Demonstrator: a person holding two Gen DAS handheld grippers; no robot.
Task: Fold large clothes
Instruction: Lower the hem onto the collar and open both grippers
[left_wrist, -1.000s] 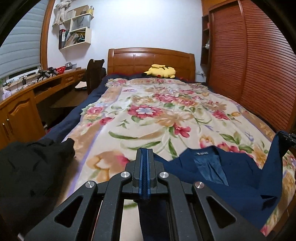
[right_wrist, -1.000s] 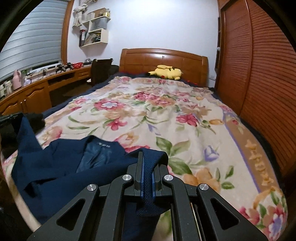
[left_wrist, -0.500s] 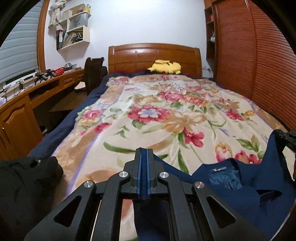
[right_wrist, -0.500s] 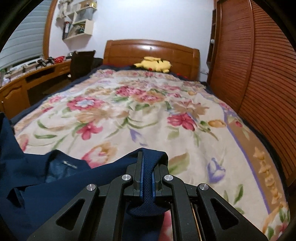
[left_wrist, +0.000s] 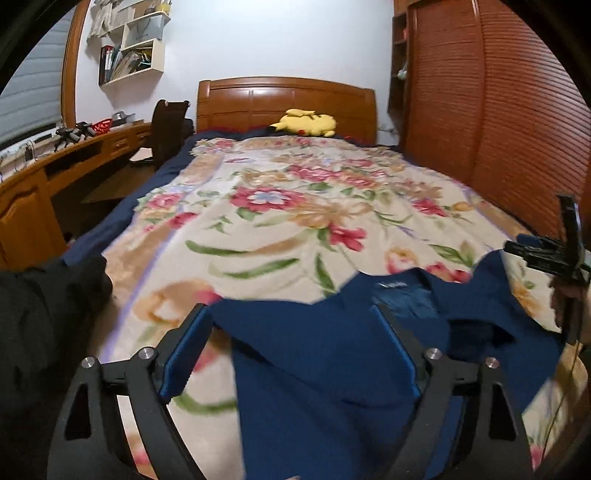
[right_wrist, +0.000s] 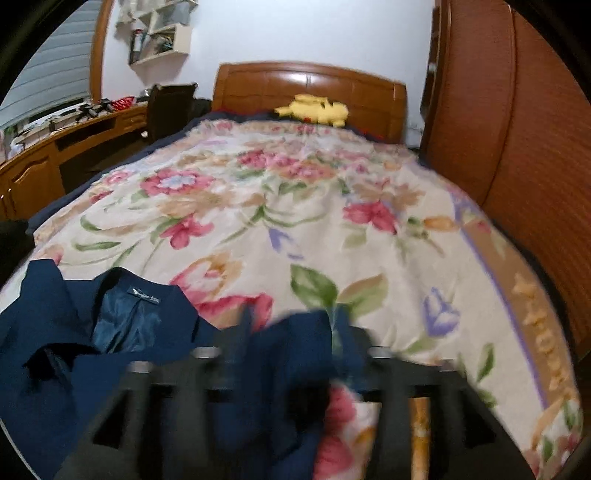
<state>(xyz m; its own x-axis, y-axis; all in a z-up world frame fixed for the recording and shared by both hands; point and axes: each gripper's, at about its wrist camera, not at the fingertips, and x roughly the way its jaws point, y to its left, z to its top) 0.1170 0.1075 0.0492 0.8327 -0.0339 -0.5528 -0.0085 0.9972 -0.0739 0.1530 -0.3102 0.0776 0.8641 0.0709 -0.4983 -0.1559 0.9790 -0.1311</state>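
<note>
A navy blue jacket lies crumpled on the floral blanket at the near end of the bed, lining and collar label facing up. My left gripper is opening, its jaws wide apart. Jacket cloth lies loose between them, and the blue pads do not press on it. In the right wrist view the jacket spreads to the lower left. My right gripper is blurred and opening, with a fold of navy cloth between its parted fingers. It also shows at the right edge as the right gripper.
A black garment is heaped at the bed's near left corner. A yellow plush toy rests by the wooden headboard. A wooden desk and dark chair stand on the left, slatted wardrobe doors on the right.
Both grippers were shut on the jacket's cloth; both have now opened and let it go. The jacket has settled lower onto the blanket.
</note>
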